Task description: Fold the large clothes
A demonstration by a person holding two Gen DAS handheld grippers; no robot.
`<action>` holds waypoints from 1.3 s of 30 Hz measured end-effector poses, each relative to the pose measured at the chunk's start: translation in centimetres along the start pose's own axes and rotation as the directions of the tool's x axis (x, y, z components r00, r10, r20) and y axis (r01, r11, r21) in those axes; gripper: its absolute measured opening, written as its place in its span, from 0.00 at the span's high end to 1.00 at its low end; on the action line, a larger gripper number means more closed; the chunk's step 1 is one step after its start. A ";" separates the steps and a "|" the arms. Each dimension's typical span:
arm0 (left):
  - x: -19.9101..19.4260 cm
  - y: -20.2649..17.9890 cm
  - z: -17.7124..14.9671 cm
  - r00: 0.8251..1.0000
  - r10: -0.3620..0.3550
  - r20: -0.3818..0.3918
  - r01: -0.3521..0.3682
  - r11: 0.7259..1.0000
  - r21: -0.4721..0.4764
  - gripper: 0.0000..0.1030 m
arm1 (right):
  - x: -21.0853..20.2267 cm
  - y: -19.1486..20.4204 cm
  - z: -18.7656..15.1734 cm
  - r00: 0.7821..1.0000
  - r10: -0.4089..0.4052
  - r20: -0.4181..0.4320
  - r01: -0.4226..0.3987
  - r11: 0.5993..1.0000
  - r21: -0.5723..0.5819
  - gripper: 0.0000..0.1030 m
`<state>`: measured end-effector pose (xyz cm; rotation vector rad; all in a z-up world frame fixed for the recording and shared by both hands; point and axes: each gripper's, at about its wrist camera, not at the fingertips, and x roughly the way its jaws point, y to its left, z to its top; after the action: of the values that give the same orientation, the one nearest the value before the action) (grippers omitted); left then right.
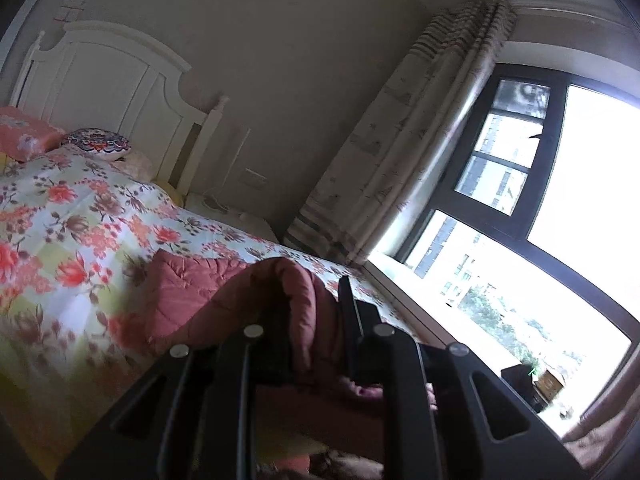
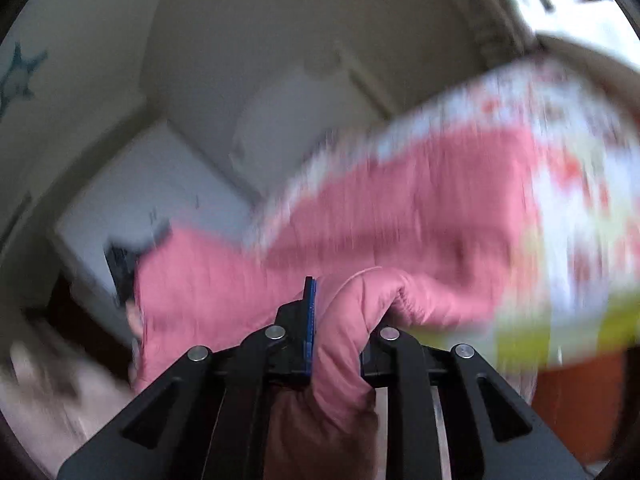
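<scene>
Here the left gripper [image 1: 316, 308] has its jaws clenched on a thick fold of the pink quilted garment [image 1: 208, 296], which bulges up between its fingers and spreads away toward ten o'clock onto the bed. The floral bedspread [image 1: 76, 224] lies under the garment and fills the nine o'clock side of the left wrist view, running up to a pink pillow [image 1: 24, 136] and a patterned cushion [image 1: 98, 144] against the white headboard [image 1: 108, 84] at eleven o'clock. The bed's near edge runs from five toward two o'clock along a pale window ledge [image 1: 416, 304], with the dark-framed window [image 1: 532, 216] just beyond and a striped curtain [image 1: 404, 152] hanging at one o'clock.

The right gripper [image 2: 340, 320] is likewise clamped on a rolled fold of the same garment [image 2: 400, 216]; the cloth wraps over the right finger and hides it. This view is heavily blurred. The garment stretches from nine to two o'clock, the bedspread [image 2: 580, 208] shows at three o'clock, and a white cabinet [image 2: 140, 184] stands at ten o'clock.
</scene>
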<state>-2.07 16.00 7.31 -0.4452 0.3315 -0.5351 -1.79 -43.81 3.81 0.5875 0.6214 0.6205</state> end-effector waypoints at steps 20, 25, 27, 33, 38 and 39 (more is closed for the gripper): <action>27.1 23.1 3.9 0.766 0.527 -0.368 -0.609 0.778 -0.153 0.18 | 13.0 -17.7 14.1 0.912 -0.408 0.027 0.364 0.841 0.400 0.04; 26.0 21.3 5.5 0.805 0.480 -0.349 -0.528 0.848 -0.052 0.11 | 14.8 -15.7 15.5 0.867 -0.492 -0.074 0.497 0.845 0.200 0.04; 26.2 20.1 5.5 0.800 0.460 -0.387 -0.495 0.869 0.009 0.10 | 16.2 -15.5 15.5 0.847 -0.523 -0.098 0.532 0.839 0.115 0.10; 27.8 17.3 3.9 0.760 0.489 -0.428 -0.461 0.870 0.176 0.93 | 17.7 -13.1 14.5 0.820 -0.569 -0.057 0.568 0.822 -0.042 0.84; 26.5 11.7 6.4 0.842 0.491 -0.225 -0.433 0.863 0.261 0.95 | 14.8 -9.2 14.6 0.784 -0.615 0.084 0.621 0.777 -0.104 0.85; 26.8 10.9 7.0 0.848 0.488 -0.205 -0.432 0.862 0.266 0.95 | 14.4 -8.8 14.9 0.768 -0.630 0.117 0.640 0.762 -0.097 0.85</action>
<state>27.11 11.79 3.00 -0.0735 0.6173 -0.1470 20.70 -44.52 2.95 0.2389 0.6534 -0.0122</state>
